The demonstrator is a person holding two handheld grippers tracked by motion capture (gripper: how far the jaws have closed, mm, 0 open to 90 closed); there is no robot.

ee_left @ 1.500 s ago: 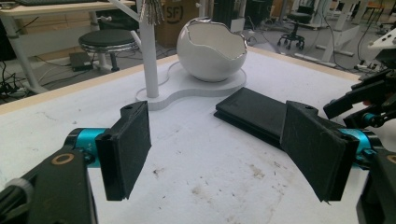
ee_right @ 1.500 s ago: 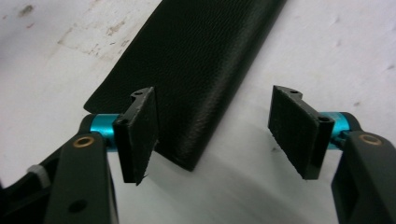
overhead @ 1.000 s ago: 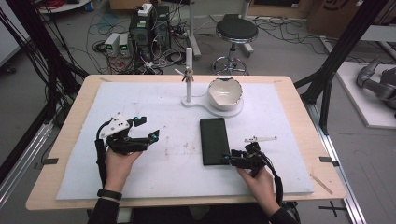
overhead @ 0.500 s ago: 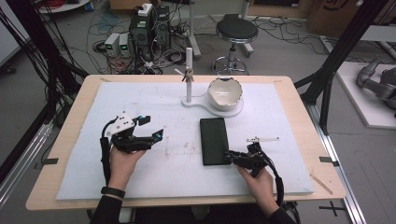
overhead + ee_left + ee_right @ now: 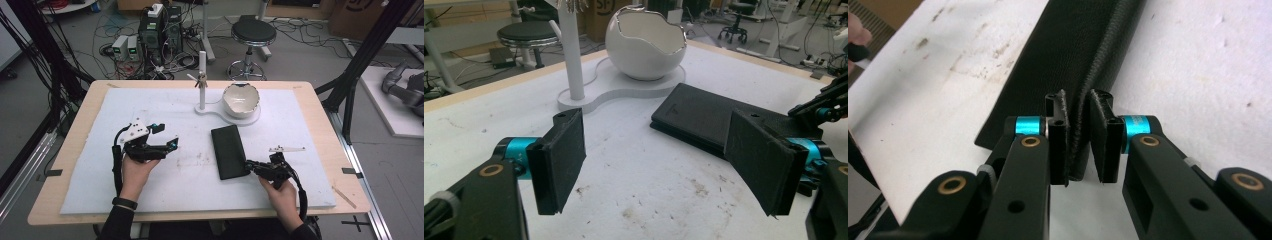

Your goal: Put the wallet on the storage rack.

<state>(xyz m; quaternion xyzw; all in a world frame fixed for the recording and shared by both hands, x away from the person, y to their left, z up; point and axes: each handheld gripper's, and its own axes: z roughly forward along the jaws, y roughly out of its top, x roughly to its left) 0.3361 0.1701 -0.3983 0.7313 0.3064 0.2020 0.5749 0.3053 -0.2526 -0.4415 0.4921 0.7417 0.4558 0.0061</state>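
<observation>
A flat black case [image 5: 229,150] lies on the white mat [image 5: 150,200], its long side running away from me. My right gripper [image 5: 248,166] is at the case's near right corner. In the right gripper view its jaws [image 5: 1080,132] have just been closing and now pinch the case's [image 5: 1073,55] raised edge between the pads. My left gripper [image 5: 167,135] hovers to the left of the case with its jaws wide apart and nothing between them. In the left gripper view its open jaws [image 5: 656,165] face the case [image 5: 704,112].
A white egg-shaped bowl [image 5: 240,99] with a broken rim sits on a white base beside an upright post [image 5: 202,80] at the back of the mat. A thin metal piece [image 5: 286,149] lies right of the case. Cables, equipment and a stool stand beyond the table.
The right gripper's jaws have closed onto the case's near right corner. The left gripper has drifted slightly right, still open.
</observation>
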